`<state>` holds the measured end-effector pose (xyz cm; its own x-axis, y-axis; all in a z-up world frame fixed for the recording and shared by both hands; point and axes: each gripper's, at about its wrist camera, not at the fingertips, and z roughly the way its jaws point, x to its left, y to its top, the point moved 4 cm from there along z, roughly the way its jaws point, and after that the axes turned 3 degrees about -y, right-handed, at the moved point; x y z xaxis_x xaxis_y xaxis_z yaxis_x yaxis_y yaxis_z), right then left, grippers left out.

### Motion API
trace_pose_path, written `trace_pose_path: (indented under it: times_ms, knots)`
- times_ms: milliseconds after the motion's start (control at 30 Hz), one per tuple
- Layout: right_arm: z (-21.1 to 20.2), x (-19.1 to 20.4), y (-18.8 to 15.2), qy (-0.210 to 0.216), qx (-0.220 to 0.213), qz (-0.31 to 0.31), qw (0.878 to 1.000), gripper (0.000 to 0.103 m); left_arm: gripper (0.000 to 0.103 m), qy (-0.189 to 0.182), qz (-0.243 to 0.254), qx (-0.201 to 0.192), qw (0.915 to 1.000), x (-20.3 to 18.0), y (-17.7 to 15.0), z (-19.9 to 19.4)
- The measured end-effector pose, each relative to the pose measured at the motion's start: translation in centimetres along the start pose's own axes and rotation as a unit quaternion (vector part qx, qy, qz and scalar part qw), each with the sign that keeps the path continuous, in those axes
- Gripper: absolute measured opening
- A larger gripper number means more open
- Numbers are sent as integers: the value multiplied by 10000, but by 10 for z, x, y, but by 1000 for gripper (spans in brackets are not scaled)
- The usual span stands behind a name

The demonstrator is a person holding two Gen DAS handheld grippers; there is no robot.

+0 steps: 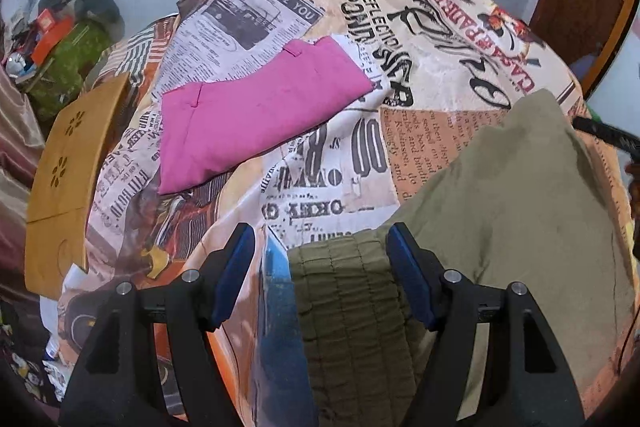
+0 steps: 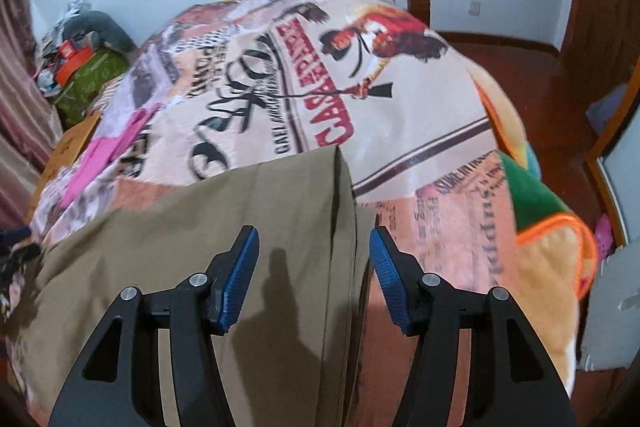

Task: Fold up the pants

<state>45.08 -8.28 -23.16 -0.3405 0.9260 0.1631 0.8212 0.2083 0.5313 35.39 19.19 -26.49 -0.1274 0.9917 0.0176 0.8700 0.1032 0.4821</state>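
Both tools spread — left tool [image 1: 320,267] and right tool [image 2: 314,267] over khaki pants [image 2: 260,207], gripping nothing.

Both wrist views look steeply down, close over the bed. Ahead of the left claw [image 1: 322,277] lies the waistband, ahead of the right claw [image 2: 314,279] the leg edge; both share the olive pants [image 1: 516,195] and printed bedspread [image 2: 400,99].

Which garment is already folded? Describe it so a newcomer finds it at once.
Start at the bed, covered by a newspaper-print bedspread. Towards its wall side, beside a wooden board, lies the folded pink garment, a flat rectangle. Its bright pink sets it apart from the olive pants nearer the camera.
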Motion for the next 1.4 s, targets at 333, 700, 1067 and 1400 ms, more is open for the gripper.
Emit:
trace_pose_path:
  times_ms: [333, 700, 1067, 1400]
  knots:
    - [42, 9, -10, -198, 280, -567, 9978, 26, 77, 252, -350, -133, 9990, 13, -6, 18]
    - [40, 11, -6, -818, 542, -1027, 9899, 10, 79, 464, -502, -57, 9976, 17, -4, 17]
    - [-56, 107, 12, 443, -168, -1595, 9861, 51, 78, 182, 188, -478, 9985, -12, -18, -46]
    - [-6, 212, -32, 1355, 893, -2019, 9659, 53, 78, 71, 294, -277, 9992, -26, -46, -35]
